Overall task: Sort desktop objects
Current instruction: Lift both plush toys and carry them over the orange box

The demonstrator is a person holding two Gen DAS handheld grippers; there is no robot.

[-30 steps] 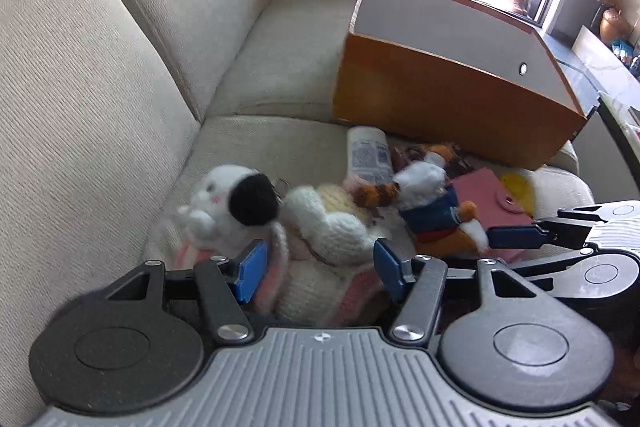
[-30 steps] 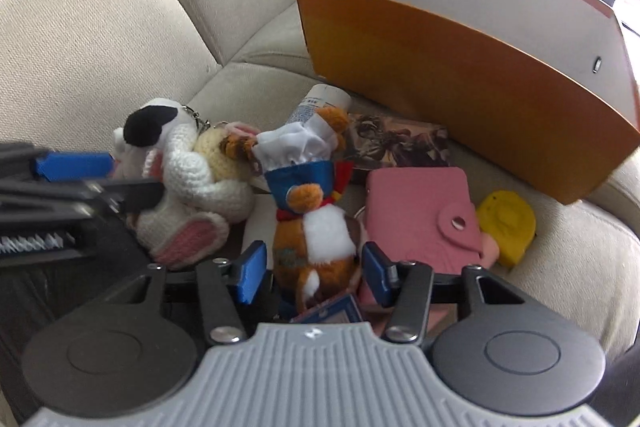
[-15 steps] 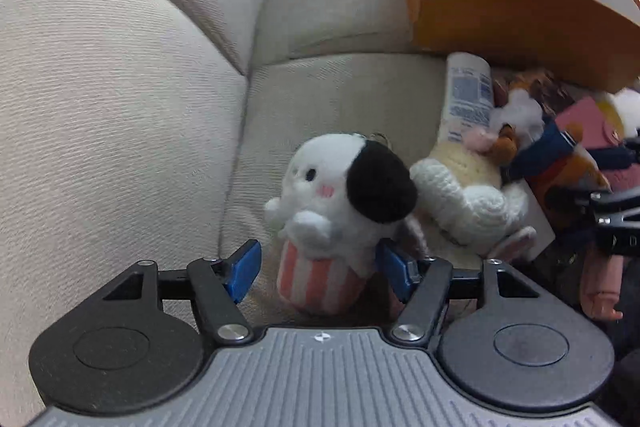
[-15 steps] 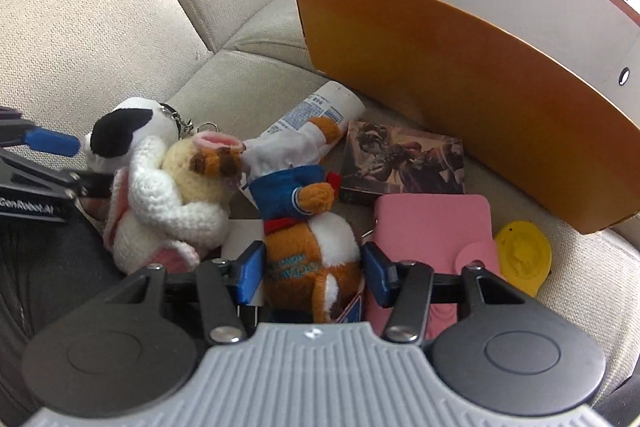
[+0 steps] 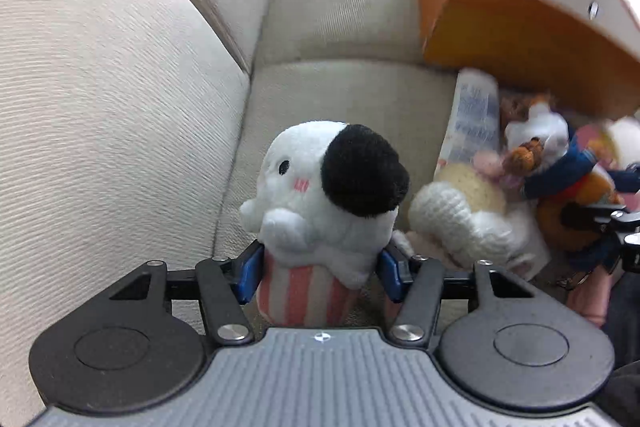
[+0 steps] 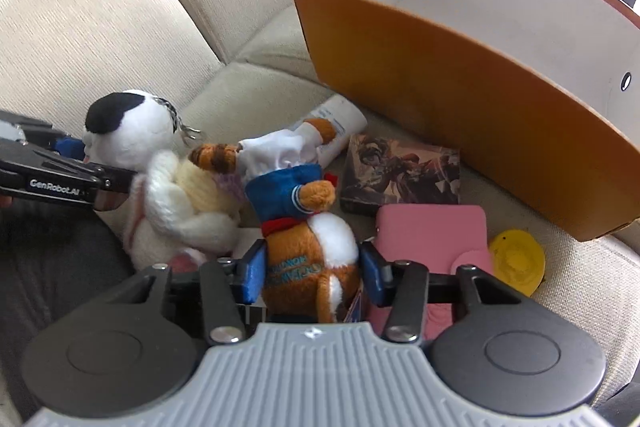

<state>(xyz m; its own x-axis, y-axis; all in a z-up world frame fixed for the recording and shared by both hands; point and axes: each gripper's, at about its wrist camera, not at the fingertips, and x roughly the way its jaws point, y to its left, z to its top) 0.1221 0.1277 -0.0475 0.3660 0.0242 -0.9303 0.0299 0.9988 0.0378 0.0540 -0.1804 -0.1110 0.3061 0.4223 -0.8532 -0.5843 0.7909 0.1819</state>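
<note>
On the near part of a beige sofa cushion (image 5: 348,95), the left gripper (image 5: 318,273) has its blue pads (image 5: 249,271) against the two sides of a white plush with a black ear (image 5: 320,187). Its jaws have just been closing and now pinch the plush at its pink-and-white striped base. The plush stands upright, long axis vertical, face turned to the left and far side toward the sofa back.

The right gripper (image 6: 310,277) sits just to the right of it in the pile. Its jaws have also just been closing, and the blue pads press on the lower body of an orange plush in a blue jacket (image 6: 308,223). That toy's long axis runs away from the gripper, head leaning far and left, with its white chef hat (image 6: 280,151) pointing toward a white tube (image 6: 340,125).

Between the two plushes lies a crocheted white and cream toy (image 6: 188,203), touching both. To the right of the orange plush a pink wallet (image 6: 436,239) lies flat, with a dark illustrated card box (image 6: 400,173) just beyond it and a yellow round item (image 6: 518,261) at its right. An open orange box (image 6: 460,67) stands at the far right, white inside.
</note>
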